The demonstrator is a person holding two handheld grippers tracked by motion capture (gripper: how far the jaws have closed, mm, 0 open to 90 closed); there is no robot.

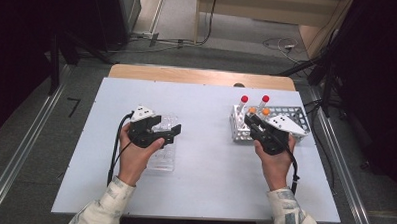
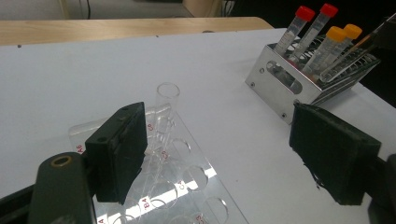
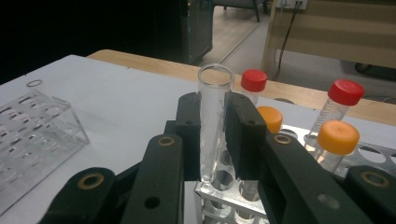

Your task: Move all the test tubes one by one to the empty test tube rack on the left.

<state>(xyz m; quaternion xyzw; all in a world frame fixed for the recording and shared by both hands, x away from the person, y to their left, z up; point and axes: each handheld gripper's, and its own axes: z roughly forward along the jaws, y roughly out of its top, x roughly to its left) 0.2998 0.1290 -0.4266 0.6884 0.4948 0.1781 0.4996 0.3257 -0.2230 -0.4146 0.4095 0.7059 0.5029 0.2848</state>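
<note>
Glass tube (image 3: 214,122), uncapped, clamped upright in right gripper (image 3: 214,135) just above metal rack (image 3: 243,196); best lifted straight, clear of capped tubes (image 3: 264,120); left gripper (image 2: 219,154) wide, empty, over clear rack (image 2: 177,186).

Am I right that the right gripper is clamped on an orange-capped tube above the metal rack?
Not quite: in the right gripper view, the right gripper is clamped on an open, uncapped clear tube above the metal rack. The orange-capped tubes stand in the rack.
</note>
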